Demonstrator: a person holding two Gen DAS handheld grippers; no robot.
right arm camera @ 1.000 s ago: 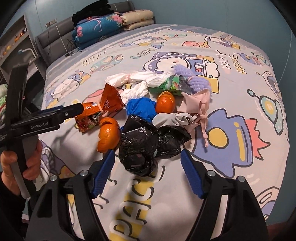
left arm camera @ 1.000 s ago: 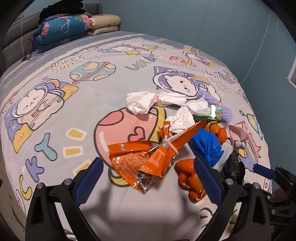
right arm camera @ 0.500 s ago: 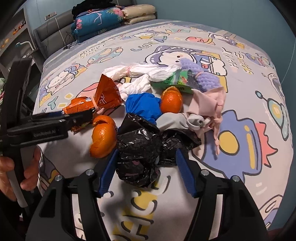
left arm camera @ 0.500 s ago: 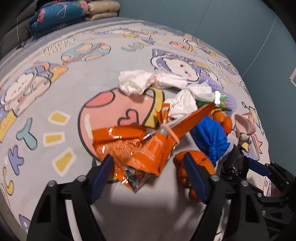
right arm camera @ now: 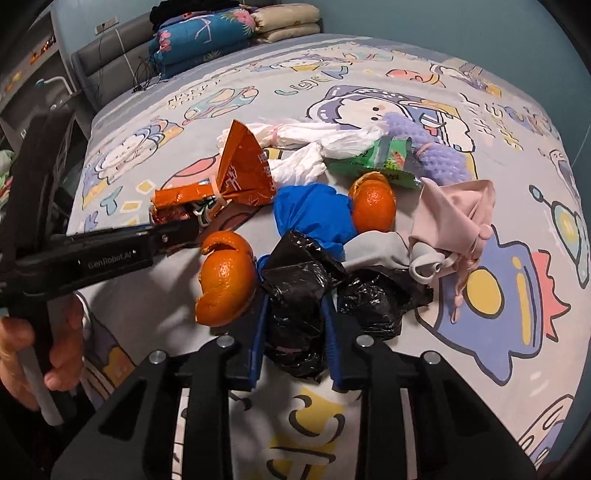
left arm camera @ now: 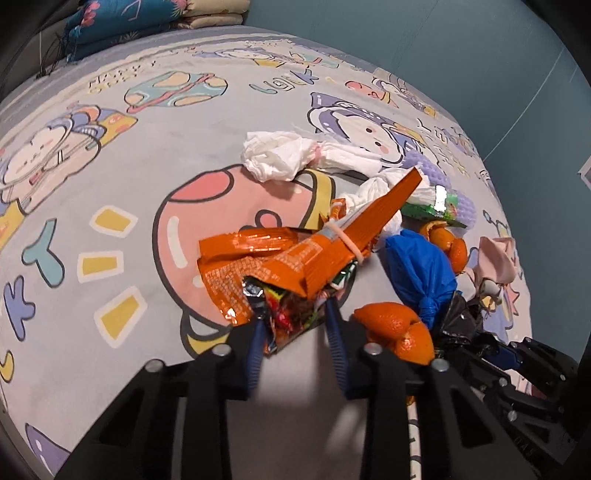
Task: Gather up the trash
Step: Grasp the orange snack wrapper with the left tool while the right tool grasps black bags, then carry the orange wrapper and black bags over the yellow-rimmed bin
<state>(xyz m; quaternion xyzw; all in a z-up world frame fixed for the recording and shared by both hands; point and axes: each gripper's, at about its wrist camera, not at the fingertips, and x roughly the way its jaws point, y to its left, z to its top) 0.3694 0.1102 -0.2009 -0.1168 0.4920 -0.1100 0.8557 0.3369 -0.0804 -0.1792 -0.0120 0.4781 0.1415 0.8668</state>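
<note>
Bed (left arm camera: 110,184) with cartoon-print sheet, trash pile toward its near right part. Folded quilts (right arm camera: 207,33) stacked at the head end.

Black bag (right arm camera: 295,295), crumpled, nearest in the right wrist view. Right gripper (right arm camera: 293,325) pinched narrow on it, a blue pad on each side of the bag. More black plastic spreads right of the pads.

Orange wrapper (left arm camera: 295,258), tied with a pale band, flared end pointing up and away. Left gripper (left arm camera: 297,325) clamped narrow on its near crumpled end, foil bunched between the pads. In the right wrist view the same gripper comes in from the left, tips on the wrapper's near end, hand (right arm camera: 40,354) on its handle.

White tissues (left arm camera: 280,155) knotted in a row, at the far side of the pile. Blue bag (right arm camera: 314,214) in the middle, touching the black bag. Pink cloth (right arm camera: 454,210) on the right, grey piece (right arm camera: 380,251) tucked under it. Purple foam net (right arm camera: 436,151) at the far right, green packet (right arm camera: 376,162) lying against it.

Two orange peels: one (right arm camera: 225,280) just left of the black bag, touching the right gripper's left pad; other (right arm camera: 373,203) between blue bag and pink cloth.
</note>
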